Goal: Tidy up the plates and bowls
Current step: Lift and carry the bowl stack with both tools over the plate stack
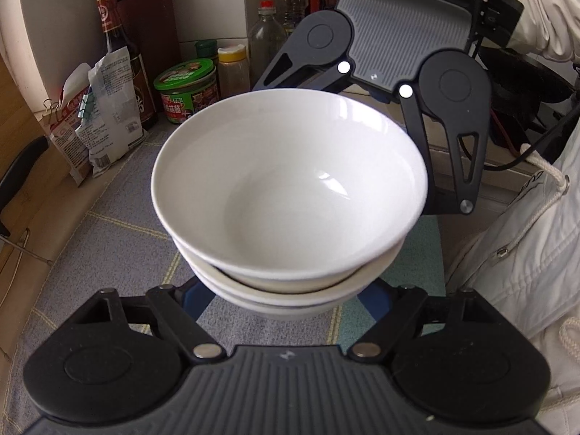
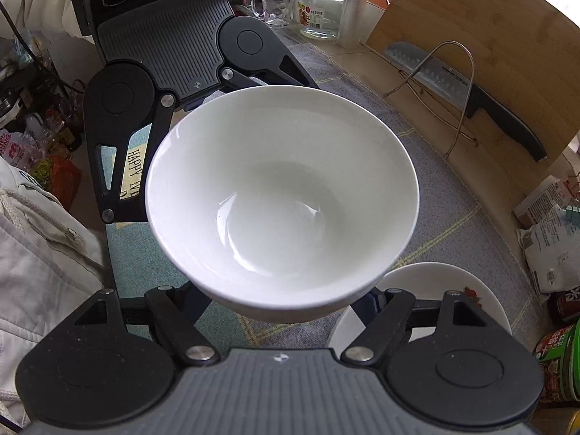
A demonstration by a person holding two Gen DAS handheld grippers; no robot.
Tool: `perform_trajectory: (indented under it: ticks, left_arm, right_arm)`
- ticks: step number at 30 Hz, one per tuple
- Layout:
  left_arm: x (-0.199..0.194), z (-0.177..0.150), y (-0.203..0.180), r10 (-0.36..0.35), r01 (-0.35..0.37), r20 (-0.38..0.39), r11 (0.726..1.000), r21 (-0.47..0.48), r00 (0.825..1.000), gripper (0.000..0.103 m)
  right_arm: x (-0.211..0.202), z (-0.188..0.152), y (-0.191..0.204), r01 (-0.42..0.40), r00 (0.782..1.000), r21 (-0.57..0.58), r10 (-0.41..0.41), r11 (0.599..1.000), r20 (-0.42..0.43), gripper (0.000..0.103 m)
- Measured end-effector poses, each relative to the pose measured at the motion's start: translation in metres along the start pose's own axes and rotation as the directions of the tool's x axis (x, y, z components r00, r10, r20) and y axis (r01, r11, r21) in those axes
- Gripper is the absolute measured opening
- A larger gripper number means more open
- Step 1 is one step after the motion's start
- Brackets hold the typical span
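Two hand-held grippers [image 1: 286,301] [image 2: 286,301] clamp stacked white bowls [image 1: 290,188] from opposite sides

Left gripper [image 1: 286,301] and right gripper [image 2: 286,304], both clamped, facing.

Home kitchen; sauce bottle [image 1: 119,36]; knife [image 2: 471,87]; cutting board [image 2: 489,36].

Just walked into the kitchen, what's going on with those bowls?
A person is holding a gripper in each hand, and the two grip a stack of white bowls from opposite sides, above the patterned cloth on the counter. The left gripper and right gripper both clamp the stack low down. A white plate sits nearby.
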State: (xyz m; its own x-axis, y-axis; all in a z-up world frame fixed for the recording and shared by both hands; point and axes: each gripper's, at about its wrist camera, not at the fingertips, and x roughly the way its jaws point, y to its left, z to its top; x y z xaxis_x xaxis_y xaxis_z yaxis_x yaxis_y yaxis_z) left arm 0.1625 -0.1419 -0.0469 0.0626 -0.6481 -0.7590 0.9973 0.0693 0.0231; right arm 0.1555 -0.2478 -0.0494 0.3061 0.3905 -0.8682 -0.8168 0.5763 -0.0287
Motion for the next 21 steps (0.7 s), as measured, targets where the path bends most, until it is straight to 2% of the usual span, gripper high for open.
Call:
perform_trajectory:
  ticks: [8, 21]
  left_arm:
    - [0.031, 0.04, 0.002, -0.019, 0.018, 0.021, 0.999, 0.044, 1.0, 0.084]
    - [0.083, 0.062, 0.015, -0.035, 0.034, 0.012, 0.996, 0.084, 0.999, 0.084]
  right_arm:
    - [-0.025, -0.032, -0.027, 0.06, 0.998, 0.026, -0.06, 0.998, -0.004, 0.083]
    - [-0.027, -0.071, -0.069, 0.104, 0.994, 0.077, -0.103, 0.992, -0.022, 0.083]
